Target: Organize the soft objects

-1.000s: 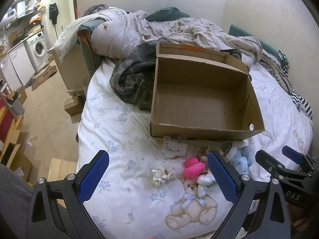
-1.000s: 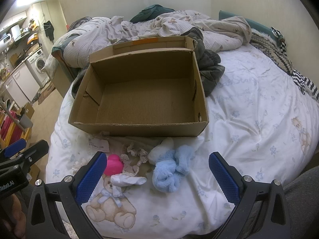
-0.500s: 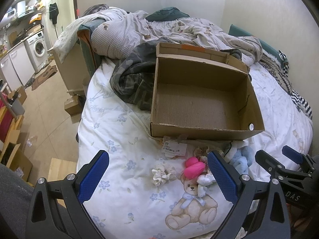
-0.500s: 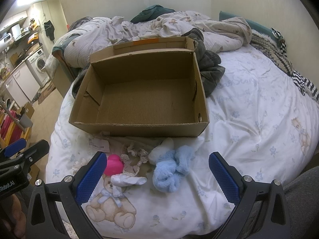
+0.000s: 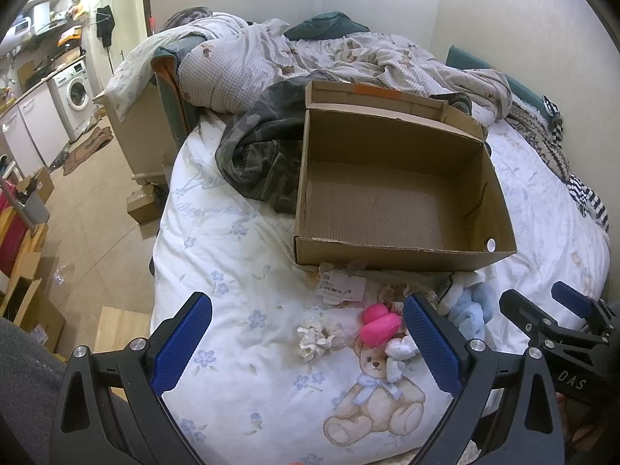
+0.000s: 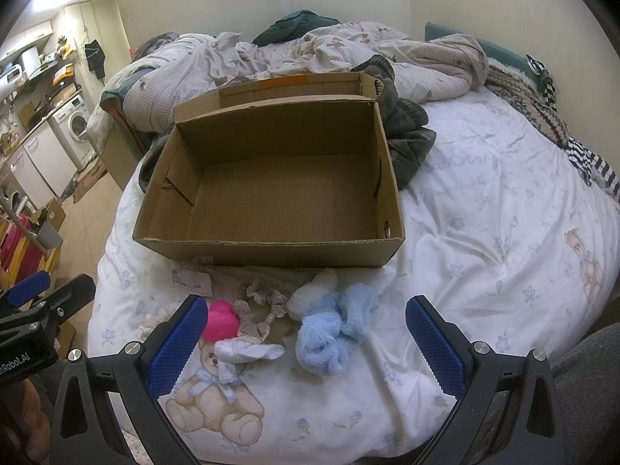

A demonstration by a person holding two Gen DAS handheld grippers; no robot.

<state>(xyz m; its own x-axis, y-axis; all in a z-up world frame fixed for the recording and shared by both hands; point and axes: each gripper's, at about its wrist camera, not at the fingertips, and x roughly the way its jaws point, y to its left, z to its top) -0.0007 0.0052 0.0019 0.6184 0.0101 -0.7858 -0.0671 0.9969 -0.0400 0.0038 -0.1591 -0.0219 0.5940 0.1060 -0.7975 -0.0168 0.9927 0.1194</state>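
Note:
An open, empty cardboard box [image 5: 391, 197] [image 6: 279, 201] sits on the bed. In front of it lie small soft things: a pink object [image 5: 379, 323] [image 6: 221, 319], a white scrunchie [image 5: 316, 339], a white sock [image 6: 248, 350], a lace scrunchie [image 6: 257, 302] and fluffy blue socks [image 6: 329, 329] [image 5: 472, 306]. My left gripper [image 5: 310, 333] is open and empty, above the scrunchie and the pink object. My right gripper [image 6: 306, 333] is open and empty, above the blue socks.
A paper tag [image 5: 341, 285] lies by the box front. A dark camouflage garment [image 5: 255, 151] and a crumpled duvet [image 5: 310, 58] lie behind the box. The bed's left edge drops to the floor [image 5: 89, 201], with a washing machine [image 5: 75, 89] beyond.

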